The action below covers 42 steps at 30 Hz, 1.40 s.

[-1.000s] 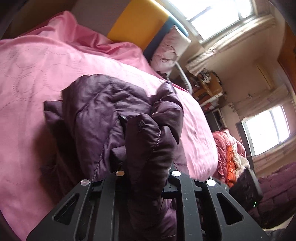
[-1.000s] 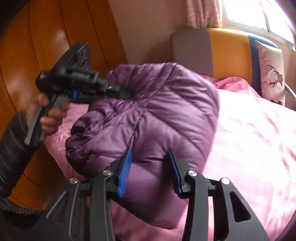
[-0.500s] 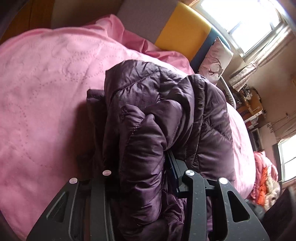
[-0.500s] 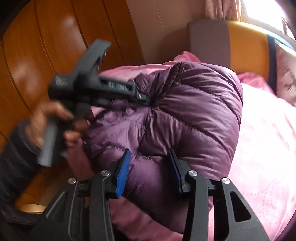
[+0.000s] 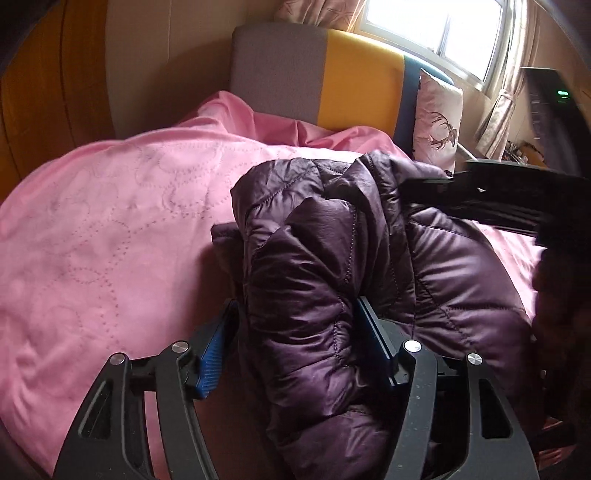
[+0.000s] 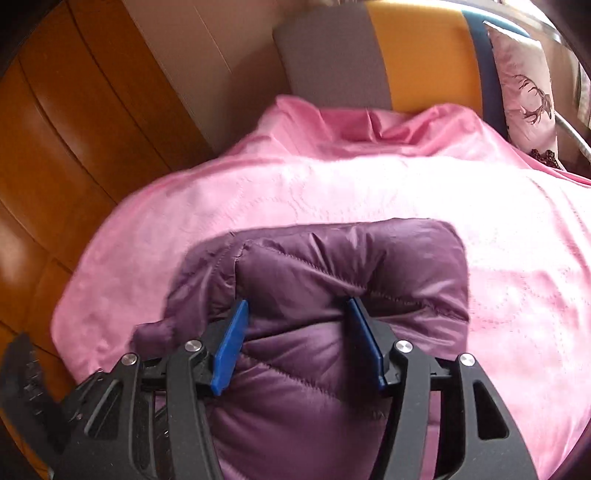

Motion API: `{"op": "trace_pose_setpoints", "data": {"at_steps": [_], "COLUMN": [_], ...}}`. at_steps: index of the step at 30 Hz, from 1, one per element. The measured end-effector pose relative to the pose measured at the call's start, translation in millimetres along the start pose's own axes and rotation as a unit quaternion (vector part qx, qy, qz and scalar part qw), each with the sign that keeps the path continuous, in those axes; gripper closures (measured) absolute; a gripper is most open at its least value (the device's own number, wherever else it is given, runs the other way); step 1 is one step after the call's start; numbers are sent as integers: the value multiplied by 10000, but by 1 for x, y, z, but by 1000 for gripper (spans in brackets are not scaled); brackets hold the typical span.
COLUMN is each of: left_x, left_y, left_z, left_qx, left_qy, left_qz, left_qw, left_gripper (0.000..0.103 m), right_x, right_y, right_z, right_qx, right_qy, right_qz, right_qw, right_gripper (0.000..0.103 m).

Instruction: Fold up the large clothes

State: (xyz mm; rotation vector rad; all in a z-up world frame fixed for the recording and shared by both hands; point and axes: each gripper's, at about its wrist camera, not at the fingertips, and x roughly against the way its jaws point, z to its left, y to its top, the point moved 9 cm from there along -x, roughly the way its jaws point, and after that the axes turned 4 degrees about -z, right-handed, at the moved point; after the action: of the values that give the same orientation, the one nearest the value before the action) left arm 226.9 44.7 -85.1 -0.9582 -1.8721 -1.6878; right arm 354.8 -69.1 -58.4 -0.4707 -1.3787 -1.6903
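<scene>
A purple quilted down jacket (image 5: 332, 266) lies bunched on a pink quilted bedspread (image 5: 110, 221). My left gripper (image 5: 295, 325) is open, its blue-padded fingers (image 5: 212, 354) standing either side of a thick fold of the jacket. In the right wrist view the jacket (image 6: 332, 266) is a folded bundle. My right gripper (image 6: 297, 325) is open with its fingers (image 6: 231, 347) astride the bundle's near edge. The right gripper's black body (image 5: 498, 195) shows at the right of the left wrist view, above the jacket.
A grey, yellow and blue headboard (image 5: 332, 81) stands at the far end with a deer-print pillow (image 5: 437, 118). Wooden wardrobe panels (image 6: 55, 147) line the left side. A window (image 5: 436, 29) and curtain are at the back right.
The left gripper has opened from its grip on the jacket fold. Both grippers have come down with the jacket onto the bedspread, and the views swung toward the headboard.
</scene>
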Motion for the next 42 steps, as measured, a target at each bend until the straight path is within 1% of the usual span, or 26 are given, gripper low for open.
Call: {"op": "trace_pose_setpoints", "data": {"at_steps": [1,3,4,6,8,10,12,13,14,16,18,19,22,25,27,29,31,33,37,39,42], "left_x": [-4,-11,-14,-19,-20,-16,-11,-8,-8,-4,1,4,10,13,14,15,15,13,11,7,0], "left_y": [-4,-12,-16,-22,-25,-25,-20,-19,-17,-16,-15,-14,-15,-15,-16,-18,-18,-19,-21,-22,-27], "left_z": [5,11,11,12,13,10,5,4,4,5,4,3,3,2,2,2,4,7,8,11,16], "left_qx": [104,281,295,276,410,433,350,331,330,296,275,247,200,158,160,186,201,249,291,319,447], "left_qy": [-61,-242,-313,-397,-486,-451,-283,-240,-225,-85,-75,-19,15,43,78,51,61,32,-50,-143,-391], "left_qz": [30,58,38,-4,-1,-26,-80,-99,-111,-148,-177,-203,-257,-302,-315,-321,-326,-316,-301,-281,-206], "left_qw": [9999,9993,9991,9988,9980,9980,9990,9991,9991,9994,9994,9995,9995,9994,9993,9993,9992,9992,9991,9990,9980], "left_gripper": [39,39,39,39,39,39,39,39,36,30,29,25,24,24,20,20,17,16,16,16,16], "right_x": [-15,-31,-39,-51,-54,-54,-52,-49,-42,-24,-2,9,38,56,65,69,71,71,70,68,59], "right_y": [-4,-14,-18,-26,-29,-33,-32,-30,-32,-32,-30,-29,-31,-40,-49,-60,-71,-83,-105,-110,-113], "right_z": [0,1,-1,-2,-6,-7,-6,-7,-5,-3,-2,-4,-12,-27,-35,-41,-47,-52,-57,-59,-59], "right_qx": [11,176,322,610,564,577,564,512,462,381,348,328,163,1,-137,-292,-385,-458,-731,-872,-1035], "right_qy": [-59,-175,-312,-486,-446,-417,-376,-309,-236,-7,177,213,330,391,468,645,705,751,1090,1292,1626], "right_qz": [130,211,218,106,6,19,33,28,13,-51,-179,-282,-461,-480,-422,-312,-224,-112,62,137,307], "right_qw": [9999,9995,9988,9969,9974,9975,9977,9982,9986,9993,9991,9988,9983,9981,9979,9970,9965,9961,9913,9877,9808], "right_gripper": [44,42,41,40,40,40,39,39,38,28,22,20,15,11,9,7,3,2,2,2,2]}}
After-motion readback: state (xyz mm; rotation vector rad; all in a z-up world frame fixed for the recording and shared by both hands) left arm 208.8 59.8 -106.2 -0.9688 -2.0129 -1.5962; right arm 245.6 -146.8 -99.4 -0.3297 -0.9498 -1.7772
